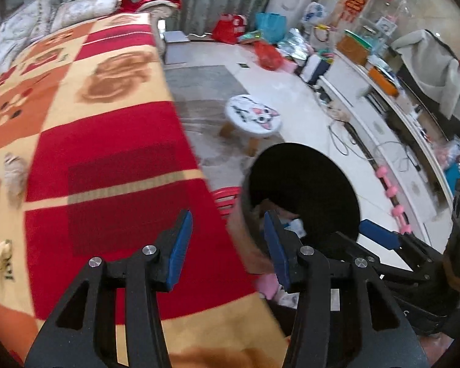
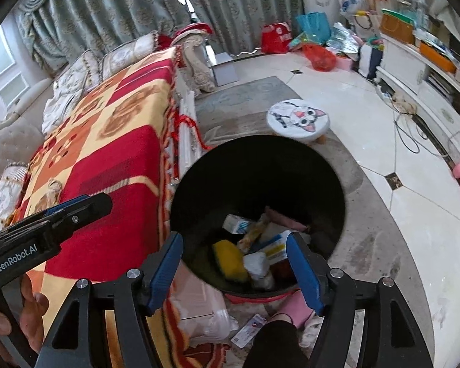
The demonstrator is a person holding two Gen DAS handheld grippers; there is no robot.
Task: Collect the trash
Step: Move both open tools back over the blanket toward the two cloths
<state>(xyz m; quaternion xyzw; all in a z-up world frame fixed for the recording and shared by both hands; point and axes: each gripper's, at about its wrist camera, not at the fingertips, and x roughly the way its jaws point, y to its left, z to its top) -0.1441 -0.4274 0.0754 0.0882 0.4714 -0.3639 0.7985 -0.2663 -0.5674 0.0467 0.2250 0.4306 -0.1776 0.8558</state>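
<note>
Trash [image 2: 254,251] is lying inside the black bin [image 2: 199,165] at lower centre of the right wrist view, beside the blanket [image 2: 113,141]. Right gripper [image 2: 234,271] is hovering over it, fingers apart and empty. Left gripper [image 1: 228,247] is also gaping, holding nothing, at the bin's near rim.

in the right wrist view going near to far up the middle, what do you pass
pink slipper → black trash bin → cat-face stool → red plastic bag → curtains
</note>
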